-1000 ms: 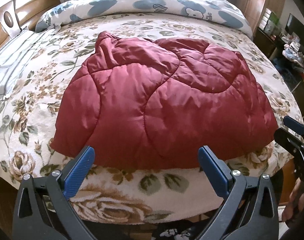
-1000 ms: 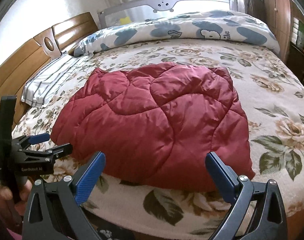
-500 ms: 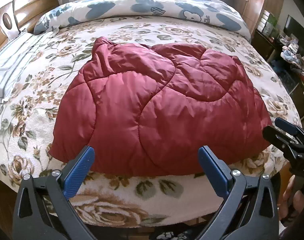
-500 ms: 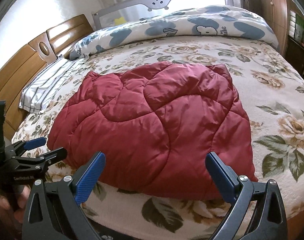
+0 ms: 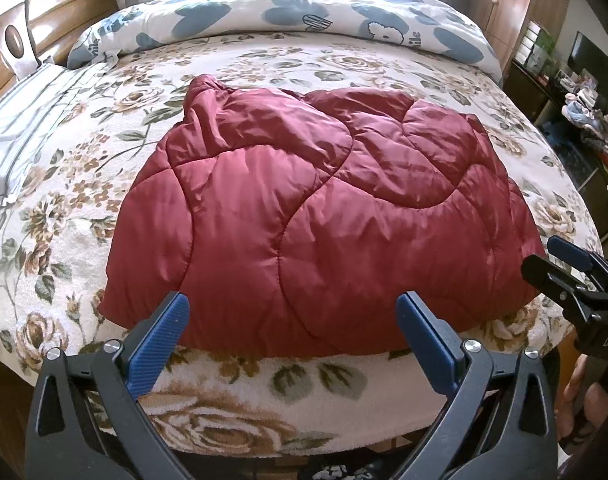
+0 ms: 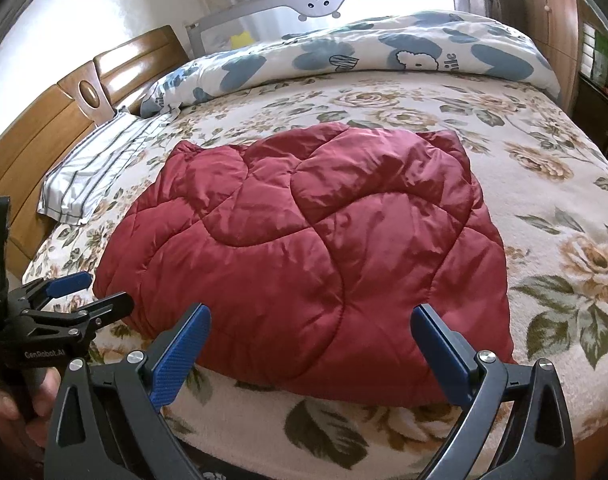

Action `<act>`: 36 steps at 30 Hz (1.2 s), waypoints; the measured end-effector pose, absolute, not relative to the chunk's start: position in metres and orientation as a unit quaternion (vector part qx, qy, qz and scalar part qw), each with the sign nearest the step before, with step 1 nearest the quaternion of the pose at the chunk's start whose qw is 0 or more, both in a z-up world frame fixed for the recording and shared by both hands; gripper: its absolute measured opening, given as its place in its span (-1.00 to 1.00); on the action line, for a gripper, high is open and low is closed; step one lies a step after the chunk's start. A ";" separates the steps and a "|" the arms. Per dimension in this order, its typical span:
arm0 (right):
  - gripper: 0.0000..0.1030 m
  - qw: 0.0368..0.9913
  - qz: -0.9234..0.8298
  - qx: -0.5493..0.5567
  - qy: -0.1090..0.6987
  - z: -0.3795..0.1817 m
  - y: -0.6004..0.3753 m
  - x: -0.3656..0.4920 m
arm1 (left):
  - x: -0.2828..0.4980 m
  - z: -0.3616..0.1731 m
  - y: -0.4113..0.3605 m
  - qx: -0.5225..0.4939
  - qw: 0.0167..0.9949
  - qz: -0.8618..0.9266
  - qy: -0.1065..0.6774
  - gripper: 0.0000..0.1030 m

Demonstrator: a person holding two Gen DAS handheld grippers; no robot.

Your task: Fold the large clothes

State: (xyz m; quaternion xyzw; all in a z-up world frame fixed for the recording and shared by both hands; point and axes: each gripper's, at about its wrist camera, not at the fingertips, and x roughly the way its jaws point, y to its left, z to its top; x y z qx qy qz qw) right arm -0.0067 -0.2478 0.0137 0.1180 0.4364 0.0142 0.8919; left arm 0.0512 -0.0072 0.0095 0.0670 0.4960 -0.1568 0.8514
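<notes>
Left wrist view: the left gripper (image 5: pixel 290 334) hovers at the bed's (image 5: pixel 264 408) near edge, fingers spread wide and empty, the red jacket (image 5: pixel 315 220) lying bunched on the floral cover beyond them. Right wrist view: the right gripper (image 6: pixel 309 344) is likewise wide open, holding nothing, just short of the jacket's hem. Folding looks partly done at most; whether more folds remain I cannot tell.

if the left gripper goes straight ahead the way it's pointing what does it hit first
Most likely the near hem of the red jacket. The left gripper is open and aimed at it across the bed edge. If it travels low, it may meet the floral blanket first; depth is unclear.
</notes>
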 end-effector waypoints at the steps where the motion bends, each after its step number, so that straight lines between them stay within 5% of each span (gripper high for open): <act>1: 0.96 0.892 0.015 0.118 0.436 0.014 -0.248 -0.007 | 0.051 0.009 -0.007 0.067 0.851 -0.157 0.496 1.00; 36: 0.96 0.892 0.019 0.113 0.438 0.013 -0.247 -0.002 | 0.058 0.006 -0.007 0.069 0.850 -0.152 0.500 1.00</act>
